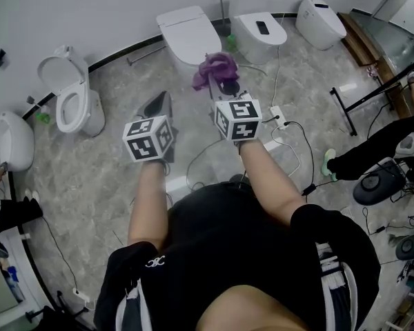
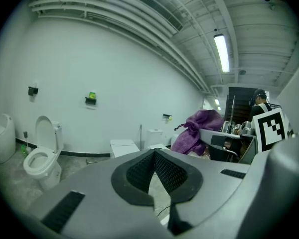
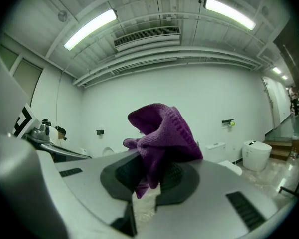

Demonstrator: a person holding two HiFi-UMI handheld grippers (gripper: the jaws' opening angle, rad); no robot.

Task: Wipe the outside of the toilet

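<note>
While the person is standing on the grey marbled floor (image 1: 90,178) with both arms reaching forward, the right gripper (image 1: 225,88) is pinching a purple cloth (image 1: 216,69) between its jaws. In the right gripper view the cloth is bunching up above the dark pads (image 3: 124,173), and a short tail of it is hanging down through the gap between them. The left gripper (image 2: 153,154) is carrying nothing: its jaws are pressing together at the tips, with only floor showing behind them. It is hovering just left of the right gripper and a little nearer to the person.

A white toilet with its lid down (image 1: 188,32) is sitting against the wall, straight ahead of the cloth. From the head view the cloth is overlapping the front of its bowl, but the left gripper view is showing the cloth held up in the air, apart from that toilet.

An open-lid toilet (image 1: 69,95) is standing well to the left. A tank toilet (image 1: 259,29) and a rounded toilet (image 1: 321,21) are lining the wall further right. A white power strip (image 1: 277,116) with trailing cables is lying on the floor just right of the right gripper, and another person's black-clad leg (image 1: 372,150) is reaching in from the right edge
</note>
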